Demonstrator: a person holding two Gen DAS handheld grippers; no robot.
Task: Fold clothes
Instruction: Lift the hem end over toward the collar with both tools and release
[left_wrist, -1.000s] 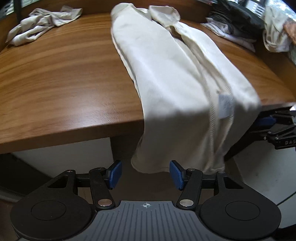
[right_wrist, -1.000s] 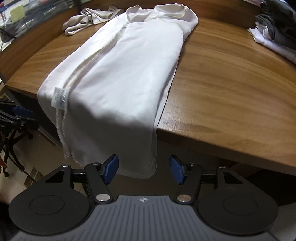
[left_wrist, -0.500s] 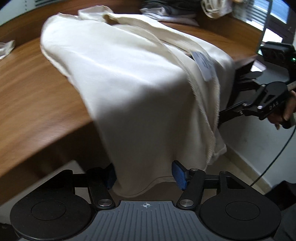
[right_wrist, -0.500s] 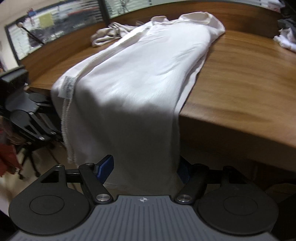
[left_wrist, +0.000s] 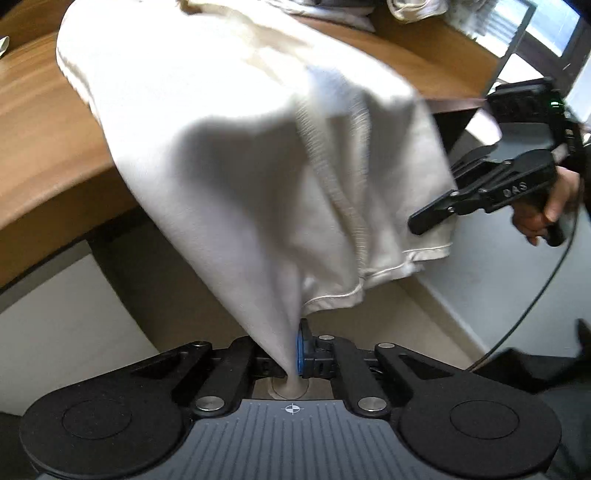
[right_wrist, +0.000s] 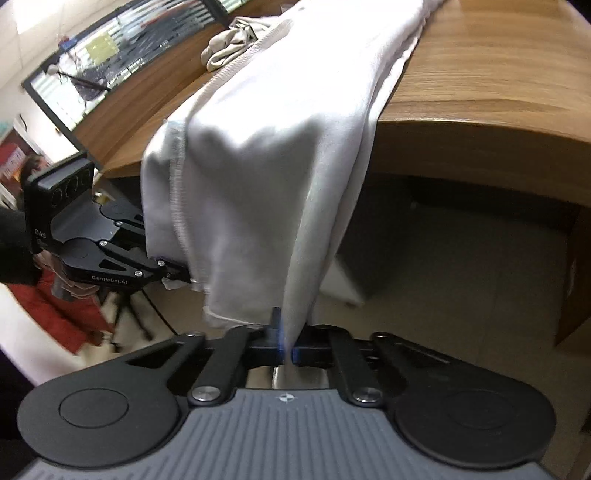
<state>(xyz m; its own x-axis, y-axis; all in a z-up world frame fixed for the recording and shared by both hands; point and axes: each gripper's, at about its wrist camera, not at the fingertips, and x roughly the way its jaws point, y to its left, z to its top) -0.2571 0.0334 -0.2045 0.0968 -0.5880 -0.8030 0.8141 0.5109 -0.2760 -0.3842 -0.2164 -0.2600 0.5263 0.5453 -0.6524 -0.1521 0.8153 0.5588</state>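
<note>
A cream-white garment (left_wrist: 236, 155) lies lengthwise on the wooden table (left_wrist: 40, 147) and hangs over its near edge. My left gripper (left_wrist: 293, 354) is shut on the left bottom corner of the hanging hem, and the cloth is pulled taut into the blue pads. My right gripper (right_wrist: 286, 345) is shut on the other bottom corner of the same garment (right_wrist: 280, 155). Each gripper shows in the other's view: the right gripper (left_wrist: 491, 192) beside the cloth at the right, the left gripper (right_wrist: 110, 258) at the left, its tips hidden behind the fabric.
A crumpled pale garment (right_wrist: 232, 44) lies further back on the table (right_wrist: 480, 81). More clothes (left_wrist: 410, 7) are piled at the far side. Below the table edge is a dark recess and pale floor (right_wrist: 461, 295). A black cable (left_wrist: 546, 273) hangs from the right gripper.
Both grippers came in on the hanging hem and went from open to shut on its bottom corners. The cloth is now drawn taut toward each camera.
</note>
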